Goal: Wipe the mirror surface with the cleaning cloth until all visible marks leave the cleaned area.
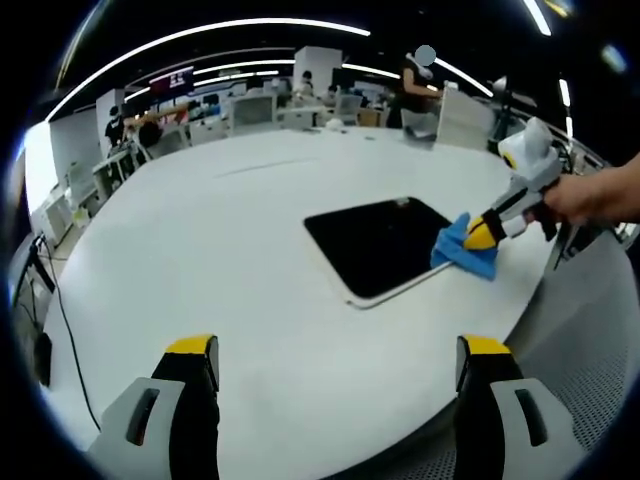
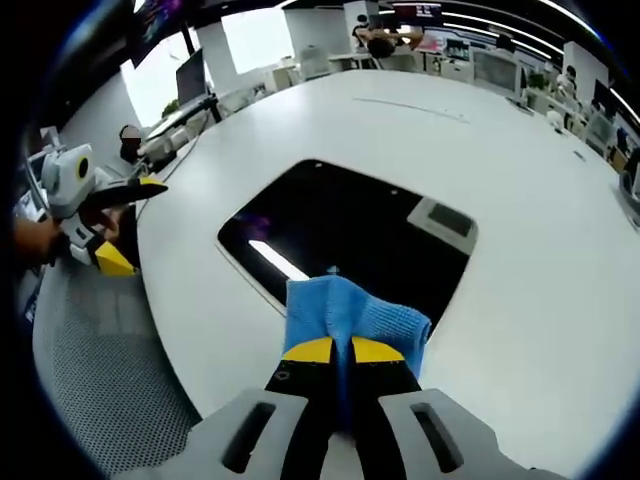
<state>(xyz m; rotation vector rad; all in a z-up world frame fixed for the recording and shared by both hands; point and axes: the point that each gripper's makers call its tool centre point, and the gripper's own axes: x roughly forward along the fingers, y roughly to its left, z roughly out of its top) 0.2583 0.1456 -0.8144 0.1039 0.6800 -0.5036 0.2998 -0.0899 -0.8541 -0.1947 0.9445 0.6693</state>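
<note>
On the white table (image 1: 220, 260) a dark mirror (image 1: 380, 245) lies near the edge. The right gripper (image 2: 335, 350) pinches a blue cloth (image 2: 355, 315) between its fingers at the mirror's rim. The left gripper (image 1: 335, 365) has its fingers spread.

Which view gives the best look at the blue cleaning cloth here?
The right gripper view: the cleaning cloth sits close up, pinched in the right tool at the edge of the mirror. The left gripper view shows the cloth small and distant, beside the mirror's corner.
</note>
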